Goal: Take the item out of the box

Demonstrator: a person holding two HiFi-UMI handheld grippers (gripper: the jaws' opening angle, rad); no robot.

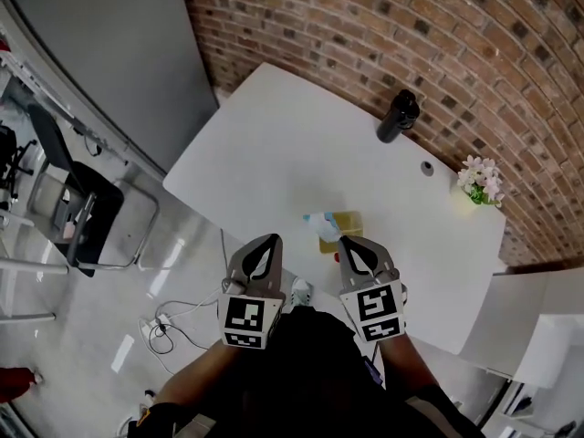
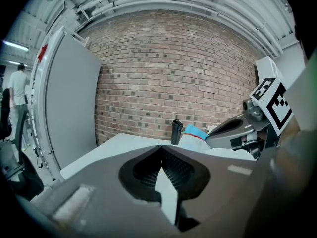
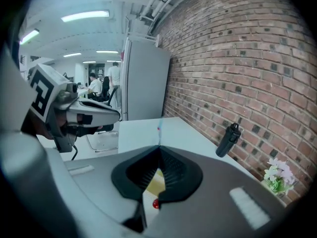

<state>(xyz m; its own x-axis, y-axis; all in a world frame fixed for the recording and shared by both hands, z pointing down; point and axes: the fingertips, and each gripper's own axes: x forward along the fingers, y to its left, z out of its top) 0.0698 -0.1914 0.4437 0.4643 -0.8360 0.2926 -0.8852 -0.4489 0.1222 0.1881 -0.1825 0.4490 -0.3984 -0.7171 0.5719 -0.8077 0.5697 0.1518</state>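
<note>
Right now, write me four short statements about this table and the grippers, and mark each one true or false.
1. A black bottle stands on the white table near the brick wall. True.
2. The flowers sit at the table's left edge, beside the grey panel. False: they are at its right end, by the brick wall.
3. The left gripper and the right gripper both have their jaws closed. True.
4. The yellow box is beside the bottle. False: it lies near the person's edge, just ahead of the right gripper.

Smooth matt white table [image 1: 274, 144], rough red brick wall [image 1: 411, 26], glossy pale floor [image 1: 109, 318].
</note>
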